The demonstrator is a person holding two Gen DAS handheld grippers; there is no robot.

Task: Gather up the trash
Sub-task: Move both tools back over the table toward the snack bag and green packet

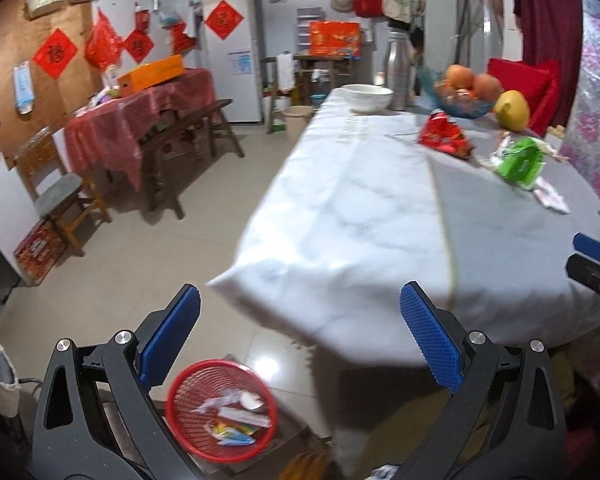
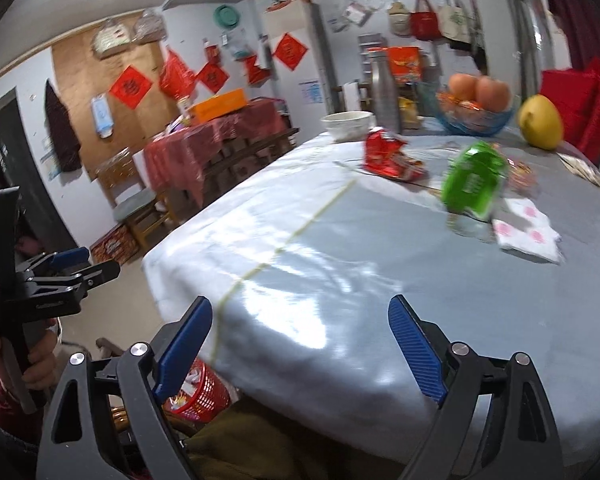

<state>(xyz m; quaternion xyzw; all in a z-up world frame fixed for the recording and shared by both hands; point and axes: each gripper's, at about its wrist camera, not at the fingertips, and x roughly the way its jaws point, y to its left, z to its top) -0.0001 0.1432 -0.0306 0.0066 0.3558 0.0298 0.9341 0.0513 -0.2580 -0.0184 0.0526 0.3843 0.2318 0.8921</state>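
Observation:
My left gripper is open and empty, held off the table's near left corner, above a red mesh basket on the floor that holds several wrappers. My right gripper is open and empty over the table's near edge. On the table lie a crumpled red snack bag, a green packet and a white pink-dotted wrapper, all far from both grippers. The basket shows partly under the table.
The table has a pale cloth. At its far end stand a white bowl, a metal flask, a blue fruit bowl with oranges and a yellow pomelo. A red-clothed table and wooden chair stand left.

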